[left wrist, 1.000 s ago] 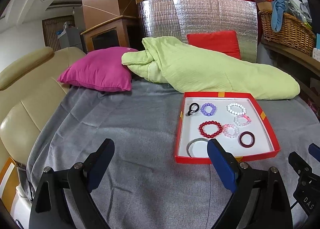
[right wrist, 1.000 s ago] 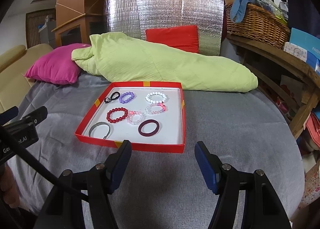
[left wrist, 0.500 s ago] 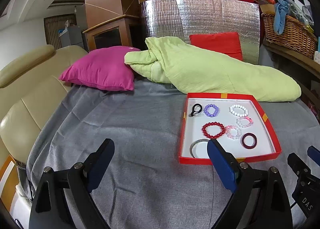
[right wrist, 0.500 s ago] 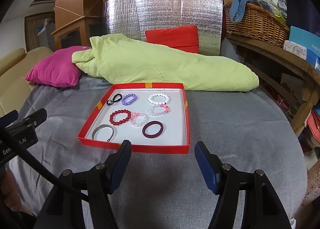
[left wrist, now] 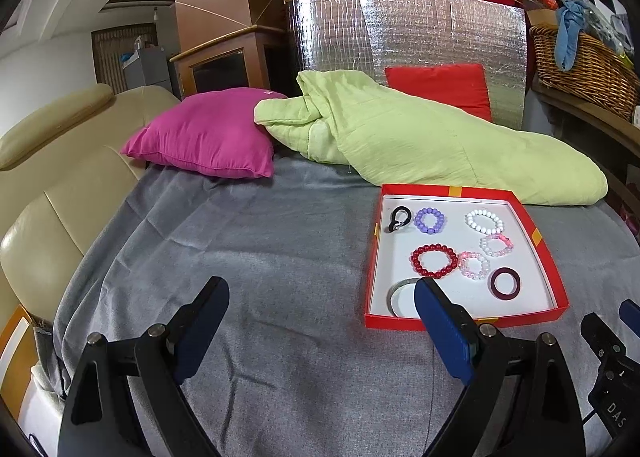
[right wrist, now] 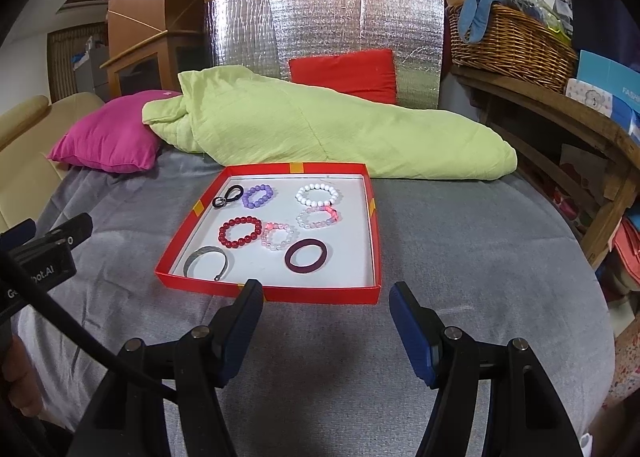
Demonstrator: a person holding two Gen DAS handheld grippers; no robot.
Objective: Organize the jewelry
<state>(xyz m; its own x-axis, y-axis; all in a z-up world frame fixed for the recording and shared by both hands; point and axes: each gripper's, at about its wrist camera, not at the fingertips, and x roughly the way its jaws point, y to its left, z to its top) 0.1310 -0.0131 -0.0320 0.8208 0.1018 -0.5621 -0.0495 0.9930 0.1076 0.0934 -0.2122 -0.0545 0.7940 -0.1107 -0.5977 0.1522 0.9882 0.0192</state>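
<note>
Right wrist view is showing the shallow red cardboard tray with a white floor (right wrist: 276,294) sitting on the grey bed cover (right wrist: 460,257), and every piece of jewelry in sight is lying inside it, spaced apart in rough rows. At the back are lying a black looped clasp band (right wrist: 228,196), a purple bead bracelet (right wrist: 258,195) and a white bead bracelet (right wrist: 319,194); in the middle a red bead bracelet (right wrist: 239,232), a clear pink bead bracelet (right wrist: 279,236) and a pale bracelet with a pink knot (right wrist: 318,217); nearest are a grey open metal cuff (right wrist: 206,262) and a dark maroon solid bangle (right wrist: 306,255).

The right gripper (right wrist: 326,319) is hovering just short of the tray's near wall, jaws spread wide and holding nothing. The left gripper (left wrist: 322,317) is hanging over the cover to the tray's left, equally wide and empty.

This layout is fitting both a finished sort and a set waiting to be regrouped, so no single pick is following from it. Any handling here is calling for a low approach over the near wall, closing across one band only, since the red and clear pink bracelets are lying nearly touching and beads are likely rolling under the pads.

From the left wrist view, the right blue pad (left wrist: 444,333) is covering part of the cuff. Whether the cuff's ends are hooked is staying too small to tell, and the tray's near inside edge is hiding behind its wall.
</note>
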